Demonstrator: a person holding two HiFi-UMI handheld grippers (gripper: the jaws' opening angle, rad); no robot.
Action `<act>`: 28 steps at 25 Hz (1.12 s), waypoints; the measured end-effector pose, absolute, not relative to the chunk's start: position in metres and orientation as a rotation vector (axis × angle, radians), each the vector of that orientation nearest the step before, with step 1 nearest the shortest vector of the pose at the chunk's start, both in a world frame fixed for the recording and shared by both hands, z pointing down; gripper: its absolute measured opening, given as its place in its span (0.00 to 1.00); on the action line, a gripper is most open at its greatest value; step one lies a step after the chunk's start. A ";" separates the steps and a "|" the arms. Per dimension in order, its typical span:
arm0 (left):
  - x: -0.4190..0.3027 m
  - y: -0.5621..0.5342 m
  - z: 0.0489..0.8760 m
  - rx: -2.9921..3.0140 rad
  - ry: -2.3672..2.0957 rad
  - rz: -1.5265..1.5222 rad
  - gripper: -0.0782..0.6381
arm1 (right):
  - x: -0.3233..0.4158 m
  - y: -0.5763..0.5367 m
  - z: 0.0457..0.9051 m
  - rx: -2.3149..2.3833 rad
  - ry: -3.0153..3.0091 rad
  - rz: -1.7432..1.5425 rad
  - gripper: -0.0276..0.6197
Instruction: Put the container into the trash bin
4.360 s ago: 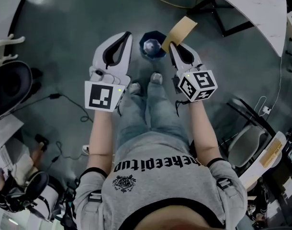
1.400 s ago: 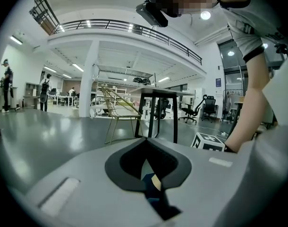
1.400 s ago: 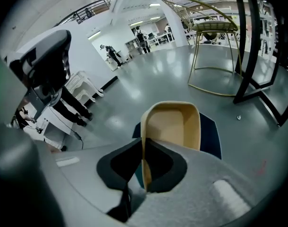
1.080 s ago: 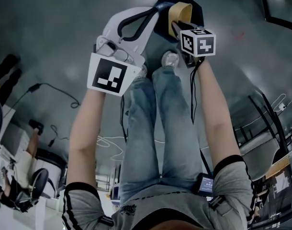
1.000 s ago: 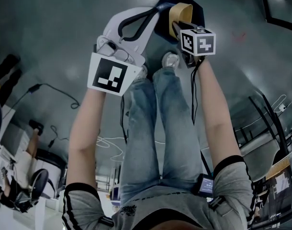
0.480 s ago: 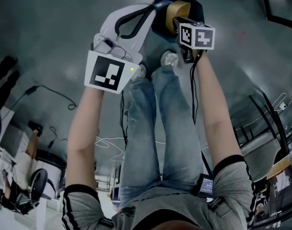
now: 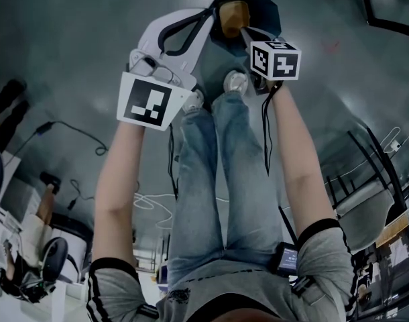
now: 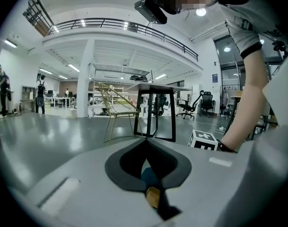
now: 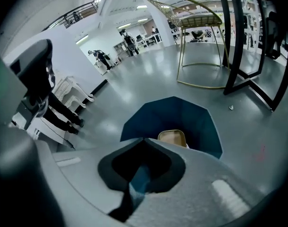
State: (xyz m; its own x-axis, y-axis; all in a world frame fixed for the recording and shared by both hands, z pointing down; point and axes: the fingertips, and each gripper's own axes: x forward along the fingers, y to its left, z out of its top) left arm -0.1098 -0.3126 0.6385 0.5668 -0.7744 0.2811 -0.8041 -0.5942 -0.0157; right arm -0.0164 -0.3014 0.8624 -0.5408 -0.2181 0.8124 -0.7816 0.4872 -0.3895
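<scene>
The tan container point(image 7: 232, 13) lies inside the dark blue trash bin point(image 7: 268, 9) on the floor, free of both grippers. In the right gripper view the container point(image 9: 172, 137) rests against the bin's inner wall point(image 9: 153, 119), just beyond my right gripper point(image 9: 144, 139), whose jaws are shut with nothing between them. From above, the right gripper point(image 7: 247, 31) hovers at the bin's near edge. My left gripper point(image 7: 212, 13) is shut and empty at the bin's left rim. Through the left gripper point(image 8: 146, 141) I glimpse the bin point(image 8: 148, 176) and the container point(image 8: 152, 196).
The person's shoes point(image 7: 237, 82) stand right in front of the bin. A cable point(image 7: 90, 136) runs over the floor at left. Black chair frames point(image 7: 365, 173) are at right. A gold wire chair point(image 9: 200, 46) and black table legs point(image 9: 252, 46) stand beyond the bin.
The container has left the right gripper's jaws and dropped deeper into the bin. The right gripper pulled back slightly toward the person. The left gripper barely moved.
</scene>
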 end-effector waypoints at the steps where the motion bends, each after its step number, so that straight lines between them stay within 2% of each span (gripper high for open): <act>1: -0.109 -0.311 0.635 2.681 -1.354 0.392 0.14 | -0.017 -0.301 0.855 0.833 -2.041 1.005 0.05; 28: -0.085 -0.248 0.533 2.813 -1.226 0.273 0.14 | -0.001 -0.239 0.653 1.216 -2.337 0.711 0.05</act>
